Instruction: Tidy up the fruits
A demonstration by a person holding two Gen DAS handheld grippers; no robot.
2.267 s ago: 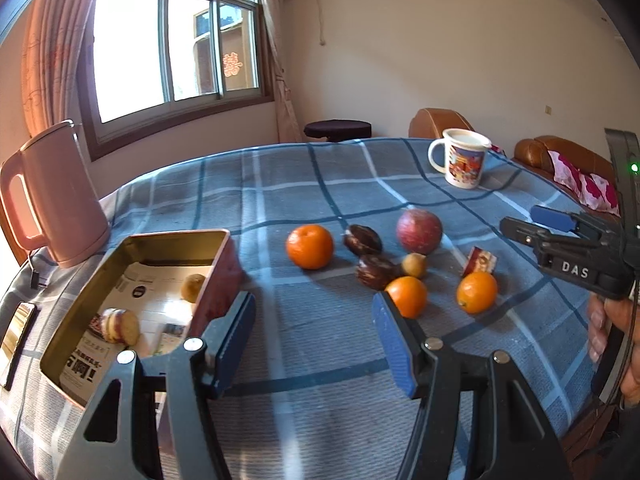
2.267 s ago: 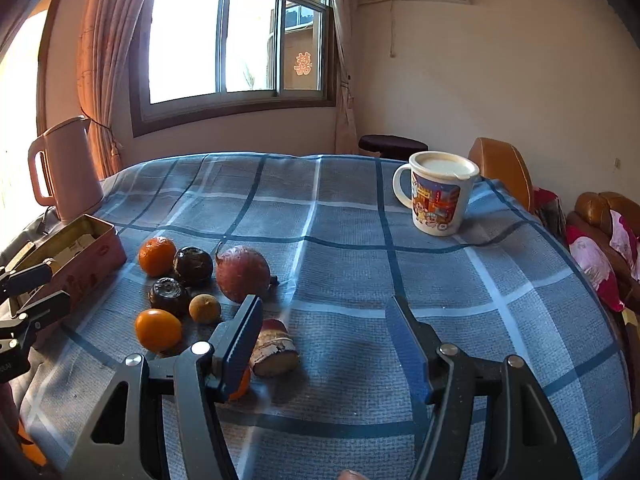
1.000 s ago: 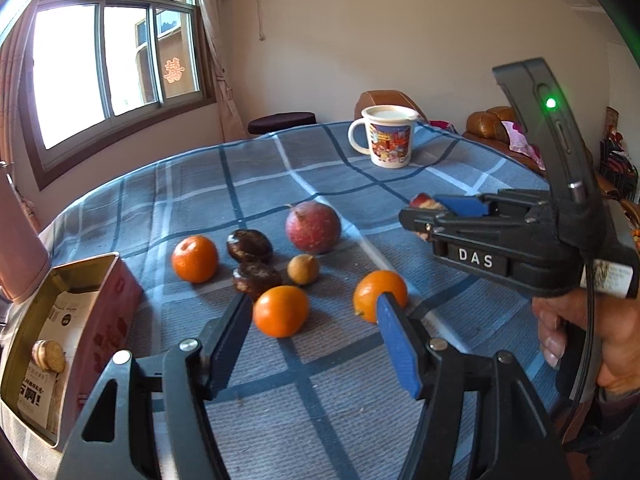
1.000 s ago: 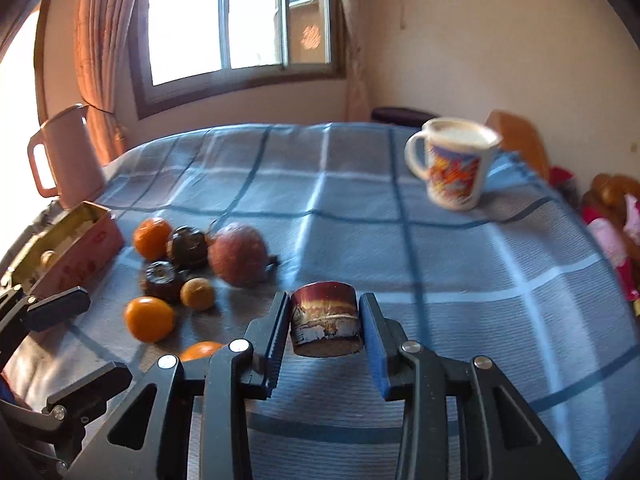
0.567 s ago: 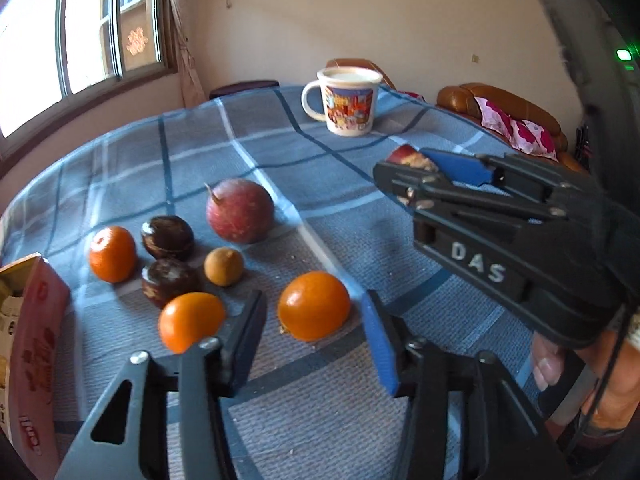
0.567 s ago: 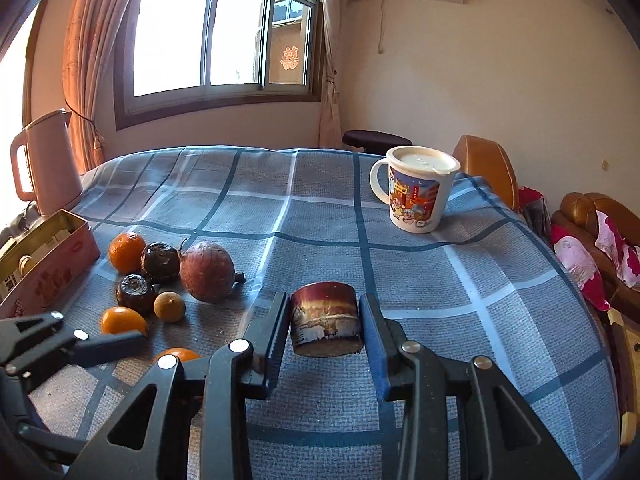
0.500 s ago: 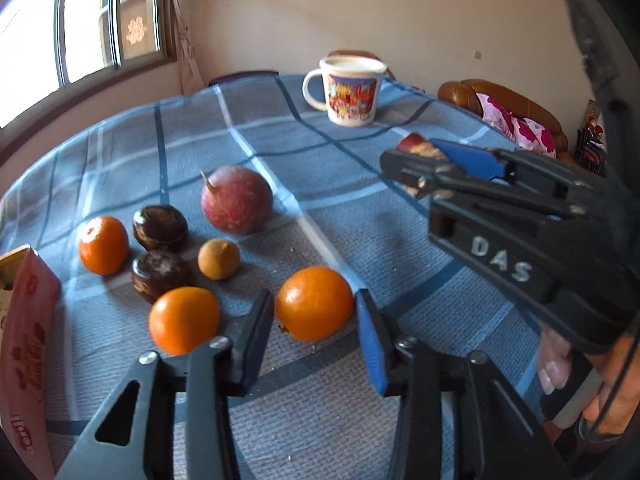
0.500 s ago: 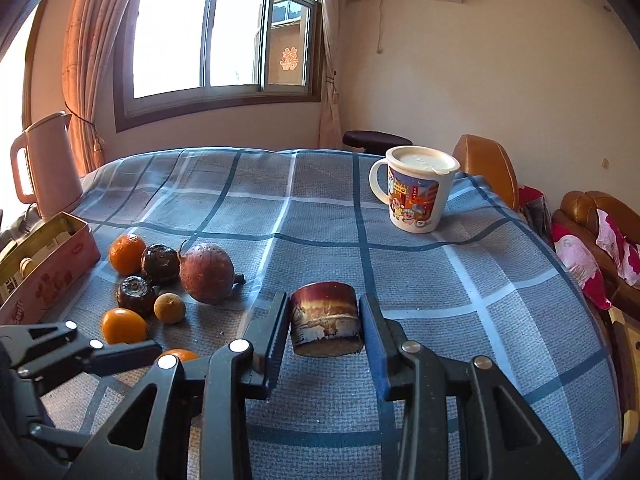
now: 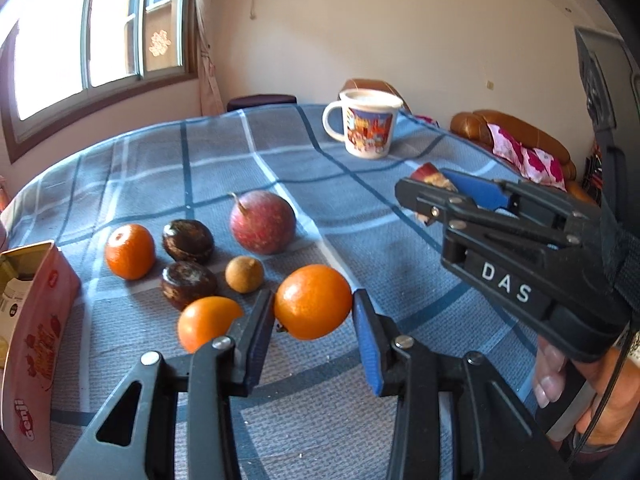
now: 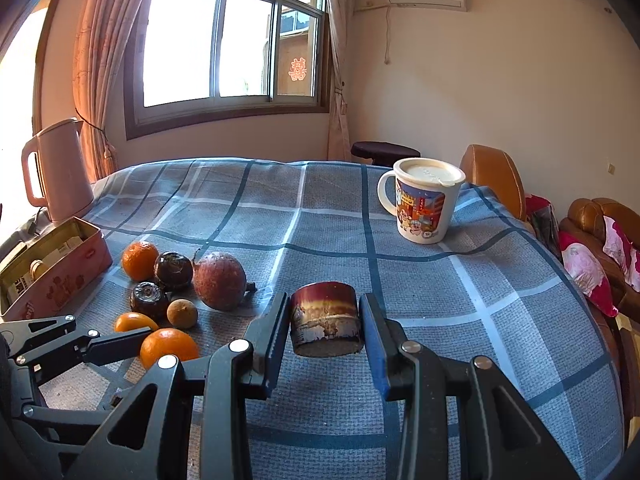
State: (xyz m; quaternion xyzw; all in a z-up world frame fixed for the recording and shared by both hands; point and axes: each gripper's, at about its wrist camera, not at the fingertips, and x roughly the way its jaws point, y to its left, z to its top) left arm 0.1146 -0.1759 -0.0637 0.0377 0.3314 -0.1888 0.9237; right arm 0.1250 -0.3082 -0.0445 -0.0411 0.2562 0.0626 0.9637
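An orange (image 9: 313,301) sits between the blue pads of my left gripper (image 9: 313,309), which is shut on it just above the checked cloth. Left of it on the cloth lie two more oranges (image 9: 208,322) (image 9: 130,251), two dark brown fruits (image 9: 187,240), a small tan fruit (image 9: 244,274) and a round red fruit (image 9: 262,222). My right gripper (image 10: 324,312) is shut on a short red-brown cylindrical chunk (image 10: 324,324), held clear of the cloth. In the right wrist view, the held orange (image 10: 168,344) shows at lower left beside a left gripper finger (image 10: 116,344).
An open pink tin box (image 10: 60,276) stands at the table's left edge with a pink kettle (image 10: 56,168) behind it. A lidded printed mug (image 10: 424,200) stands at the far right of the table. A brown sofa (image 10: 600,216) lies beyond the right edge.
My left gripper swung right from the tin toward the oranges, came around the nearest one and shut on it. The right gripper picked up the red-brown chunk earlier and still holds it.
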